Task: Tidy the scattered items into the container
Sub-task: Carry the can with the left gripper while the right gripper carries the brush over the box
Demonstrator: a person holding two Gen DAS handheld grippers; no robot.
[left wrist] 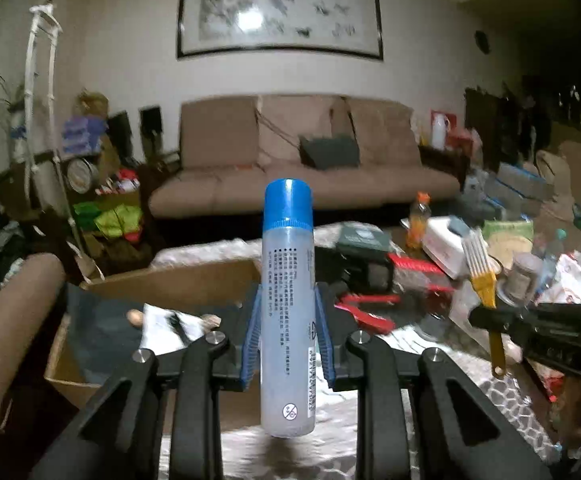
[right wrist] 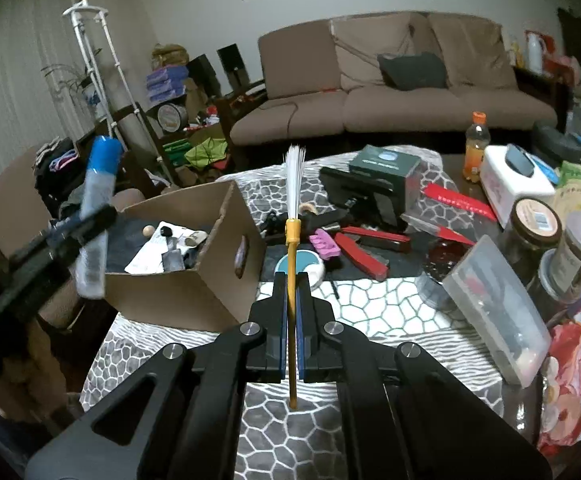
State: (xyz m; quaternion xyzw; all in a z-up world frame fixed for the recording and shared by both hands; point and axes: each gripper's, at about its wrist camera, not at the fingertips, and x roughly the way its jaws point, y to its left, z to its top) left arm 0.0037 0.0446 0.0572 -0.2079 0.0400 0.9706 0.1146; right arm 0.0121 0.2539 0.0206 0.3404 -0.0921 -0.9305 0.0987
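My left gripper (left wrist: 288, 300) is shut on a translucent bottle with a blue cap (left wrist: 288, 280), held upright in the air. That bottle (right wrist: 96, 216) also shows at the left of the right wrist view, above the left rim of the cardboard box (right wrist: 194, 292). My right gripper (right wrist: 291, 280) is shut on a yellow-handled brush with white bristles (right wrist: 292, 224), upright, over the table just right of the box. The same brush (left wrist: 484, 276) appears at the right of the left wrist view. The box (left wrist: 178, 280) holds papers and small items.
The table has a grey patterned cloth (right wrist: 370, 308). On it lie red staplers (right wrist: 366, 248), a pink toe separator (right wrist: 324, 242), a round teal tin (right wrist: 302, 266), a dark box (right wrist: 382, 164), an orange drink bottle (right wrist: 476, 148), jars (right wrist: 534, 232) and a clear plastic case (right wrist: 494, 312). A sofa (right wrist: 390, 92) stands behind.
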